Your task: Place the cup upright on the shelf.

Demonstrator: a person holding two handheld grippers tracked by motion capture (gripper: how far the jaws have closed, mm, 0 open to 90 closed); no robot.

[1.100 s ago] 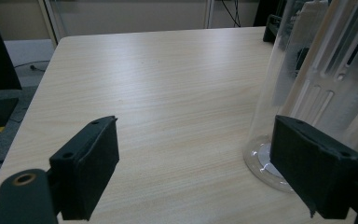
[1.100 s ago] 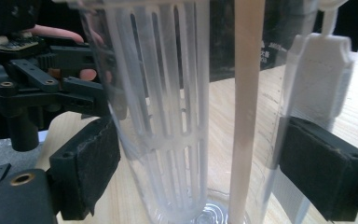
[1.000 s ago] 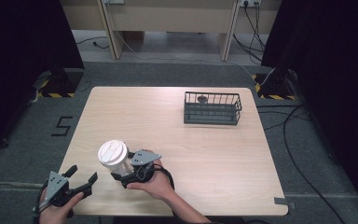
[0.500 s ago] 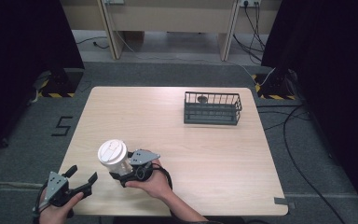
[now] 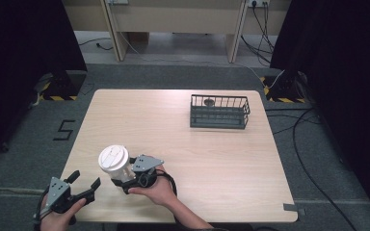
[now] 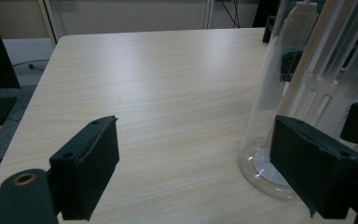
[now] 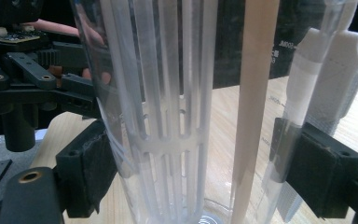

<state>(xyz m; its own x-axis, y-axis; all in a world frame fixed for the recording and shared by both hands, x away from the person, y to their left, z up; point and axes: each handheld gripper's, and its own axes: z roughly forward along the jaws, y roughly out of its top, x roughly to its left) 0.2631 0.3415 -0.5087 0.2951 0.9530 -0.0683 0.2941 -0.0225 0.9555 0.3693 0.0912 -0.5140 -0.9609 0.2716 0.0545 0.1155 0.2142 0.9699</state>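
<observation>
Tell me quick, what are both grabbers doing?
Left gripper: open, holding nothing.
Right gripper: jaws have just been closing around the clear plastic tumbler with a white lid; firm grip cannot be told.

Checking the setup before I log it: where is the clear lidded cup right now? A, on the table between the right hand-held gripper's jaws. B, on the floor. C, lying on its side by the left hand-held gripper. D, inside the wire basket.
A: the cup stands upright on the table, between the right hand-held gripper's jaws.

Black left gripper [image 5: 84, 188], grey three-cornered plates, padded black fingers [image 6: 86, 161], trailing black cables
</observation>
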